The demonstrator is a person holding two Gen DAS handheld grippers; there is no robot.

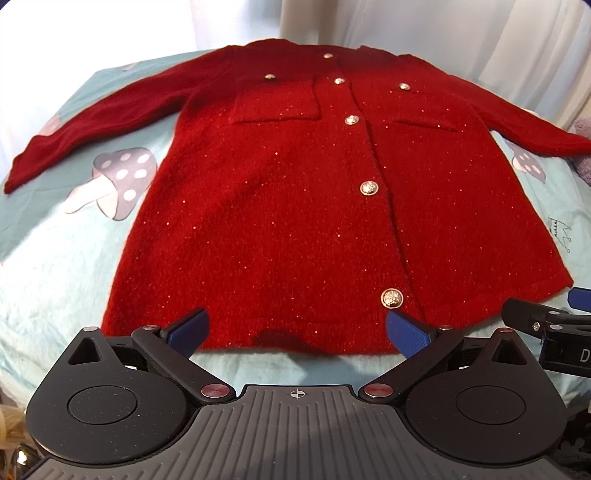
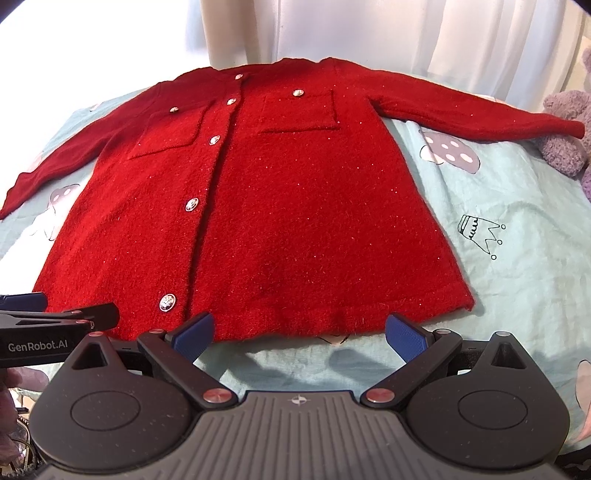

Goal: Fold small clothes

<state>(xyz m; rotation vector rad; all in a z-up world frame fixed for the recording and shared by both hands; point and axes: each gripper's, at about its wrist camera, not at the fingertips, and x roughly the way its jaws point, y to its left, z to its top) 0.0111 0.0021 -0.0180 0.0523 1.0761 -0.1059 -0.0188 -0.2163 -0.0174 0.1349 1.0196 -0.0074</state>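
Pale blue bedsheet (image 2: pixel 517 192) printed with mushrooms; white curtains (image 2: pixel 369 29) behind, backlit by daylight; purple plush toy (image 2: pixel 565 147).

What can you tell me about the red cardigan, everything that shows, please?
The cardigan is a fuzzy red knit flecked with glitter, buttoned shut with round metal buttons down the front placket. It has two chest pockets, each with its own button. It lies flat, front up, on the pale blue mushroom-print sheet, both sleeves spread outward, hem nearest the cameras. Both grippers, left and right, are open at the hem, gripping nothing.
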